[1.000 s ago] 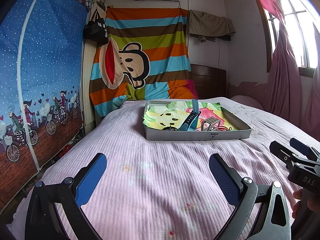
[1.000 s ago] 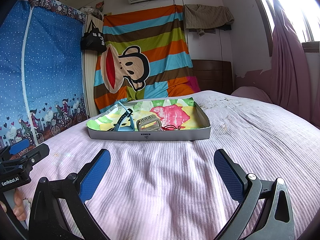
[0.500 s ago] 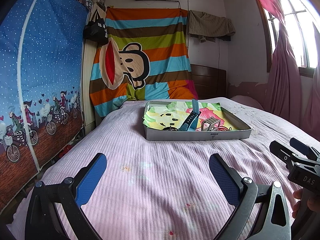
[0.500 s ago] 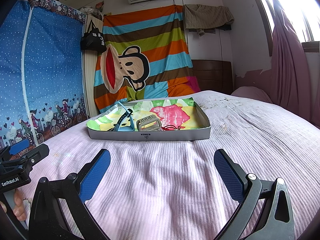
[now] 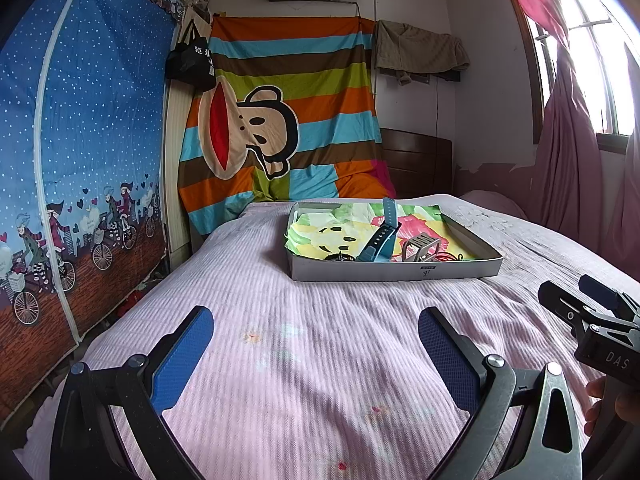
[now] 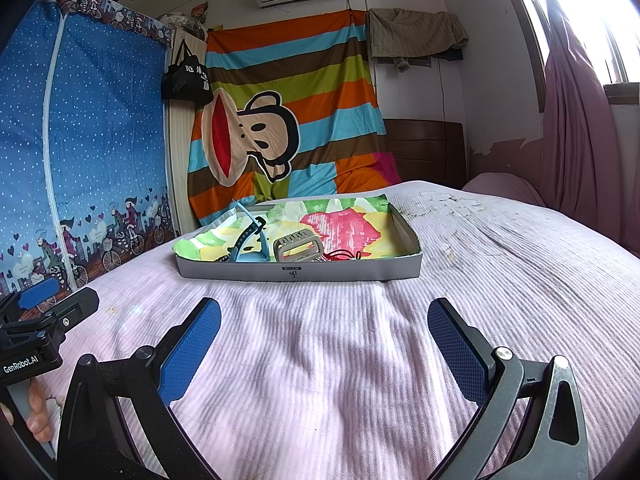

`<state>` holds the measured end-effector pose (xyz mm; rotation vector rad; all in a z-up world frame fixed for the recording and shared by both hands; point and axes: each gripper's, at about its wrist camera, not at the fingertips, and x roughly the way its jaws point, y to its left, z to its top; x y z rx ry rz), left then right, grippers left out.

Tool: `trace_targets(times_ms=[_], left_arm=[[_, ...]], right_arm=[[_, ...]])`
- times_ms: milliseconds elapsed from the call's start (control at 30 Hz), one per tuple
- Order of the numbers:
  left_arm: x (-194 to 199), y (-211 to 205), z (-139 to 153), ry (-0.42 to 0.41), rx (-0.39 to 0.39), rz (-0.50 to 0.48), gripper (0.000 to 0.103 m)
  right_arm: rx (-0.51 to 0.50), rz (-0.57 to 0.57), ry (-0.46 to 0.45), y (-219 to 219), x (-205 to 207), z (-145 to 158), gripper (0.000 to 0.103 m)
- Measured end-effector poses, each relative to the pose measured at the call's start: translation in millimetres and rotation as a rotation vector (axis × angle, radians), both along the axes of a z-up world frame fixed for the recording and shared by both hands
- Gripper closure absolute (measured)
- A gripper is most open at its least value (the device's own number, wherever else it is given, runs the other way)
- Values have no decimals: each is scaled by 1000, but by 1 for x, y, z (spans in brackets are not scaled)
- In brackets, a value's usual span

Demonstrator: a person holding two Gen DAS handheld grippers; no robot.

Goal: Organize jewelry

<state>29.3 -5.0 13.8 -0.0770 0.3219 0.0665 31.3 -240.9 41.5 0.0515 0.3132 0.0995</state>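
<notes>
Centrally, the light, floppy blue rubber watch strap (image 5: pixel 380 236) suits a mid-band pinch; both hand-held grippers (image 5: pixel 316 344) (image 6: pixel 324 336) gape wide, empty.

Daylight enters from the window (image 5: pixel 580 60) at far right. In the right wrist view the window (image 6: pixel 576 4) is overexposed: the panes glare white and detail is lost. Illumination on the bed (image 5: pixel 340 320) is even and moderately bright. Soft shadows fall on the near cover below both grippers, and a shadow band lies along the near wall of the tray (image 6: pixel 300 274). Both views are sharp, with no motion blur. Fisheye distortion bends straight lines toward the edges. Frame corners are vignetted black.
</notes>
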Motion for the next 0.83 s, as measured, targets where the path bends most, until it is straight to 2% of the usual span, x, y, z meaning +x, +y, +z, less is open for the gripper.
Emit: trace_targets(times_ms=[500,833], left_arm=[[2,10,1,15,-7,41,0],[2,12,1,13,-3,34,0]], right_arm=[[1,0,0,0,0,0,1],[0,0,0,0,0,0,1]])
